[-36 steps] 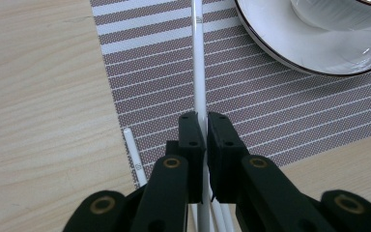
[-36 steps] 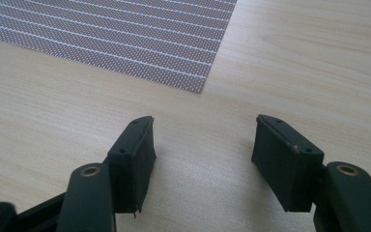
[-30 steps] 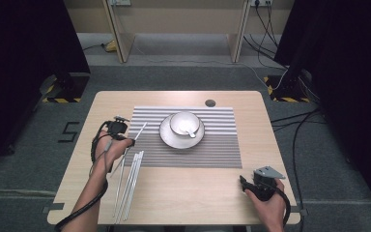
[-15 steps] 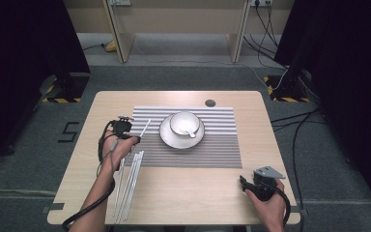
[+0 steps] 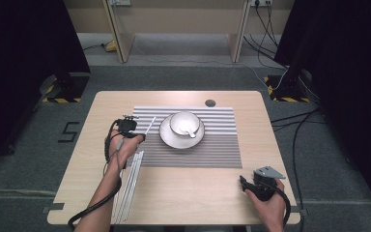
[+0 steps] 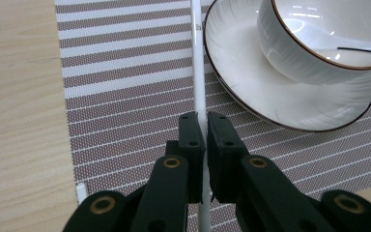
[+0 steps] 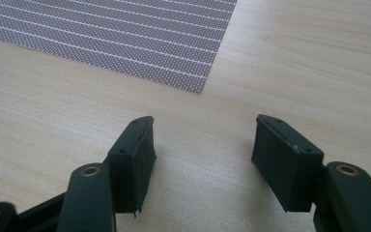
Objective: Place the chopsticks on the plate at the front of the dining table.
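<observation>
My left gripper (image 5: 139,136) (image 6: 201,118) is shut on a thin white chopstick (image 6: 197,67) (image 5: 149,125), pinched between its pads. The stick points ahead over the striped placemat (image 6: 125,96) (image 5: 212,150) and passes close beside the white saucer (image 6: 251,77) (image 5: 166,136). On the saucer stands a white bowl (image 6: 319,43) (image 5: 183,121) with a spoon (image 5: 190,131) inside. Near the table's front right, my right gripper (image 5: 244,181) (image 7: 203,140) is open over bare wood, nothing between its jaws.
Several more white sticks (image 5: 129,186) lie in a bundle on the wooden table (image 5: 198,193) under my left forearm; one end (image 6: 80,191) shows beside the placemat. A dark round hole (image 5: 210,103) sits near the table's far edge.
My left gripper has shifted a little to the right, toward the saucer, with the chopstick in it. The right gripper has stayed put.
</observation>
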The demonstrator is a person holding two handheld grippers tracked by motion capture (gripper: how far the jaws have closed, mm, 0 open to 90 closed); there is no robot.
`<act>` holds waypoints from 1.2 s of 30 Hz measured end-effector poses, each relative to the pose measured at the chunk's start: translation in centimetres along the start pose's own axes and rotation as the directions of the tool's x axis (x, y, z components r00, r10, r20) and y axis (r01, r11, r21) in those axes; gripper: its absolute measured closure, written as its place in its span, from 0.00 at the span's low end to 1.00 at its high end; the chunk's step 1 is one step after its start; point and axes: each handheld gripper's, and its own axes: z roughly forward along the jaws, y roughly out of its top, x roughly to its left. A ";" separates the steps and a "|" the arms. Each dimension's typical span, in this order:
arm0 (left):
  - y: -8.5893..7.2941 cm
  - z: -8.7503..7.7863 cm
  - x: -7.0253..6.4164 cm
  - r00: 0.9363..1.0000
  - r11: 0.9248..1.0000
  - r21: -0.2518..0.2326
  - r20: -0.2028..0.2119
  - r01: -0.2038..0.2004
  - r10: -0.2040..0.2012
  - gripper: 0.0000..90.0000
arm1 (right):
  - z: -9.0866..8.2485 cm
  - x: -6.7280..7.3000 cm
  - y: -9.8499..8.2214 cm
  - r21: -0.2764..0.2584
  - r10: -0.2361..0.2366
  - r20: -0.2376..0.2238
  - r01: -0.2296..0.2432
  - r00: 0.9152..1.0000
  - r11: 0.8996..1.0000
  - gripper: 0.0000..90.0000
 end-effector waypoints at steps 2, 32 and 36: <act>0.2 0.1 -0.2 1.000 1.000 0.003 0.005 0.000 0.000 0.94 | 0.0 0.0 0.0 0.000 0.000 0.000 0.000 1.000 1.000 0.45; 1.4 2.2 -1.9 0.999 1.000 -0.004 0.037 0.011 -0.011 0.94 | 0.0 0.0 0.0 0.000 -0.001 -0.002 0.001 1.000 1.000 0.45; 1.5 2.3 -2.0 0.999 1.000 -0.004 0.039 0.014 -0.014 0.94 | 0.0 0.0 0.0 0.000 -0.003 -0.001 0.003 1.000 1.000 0.45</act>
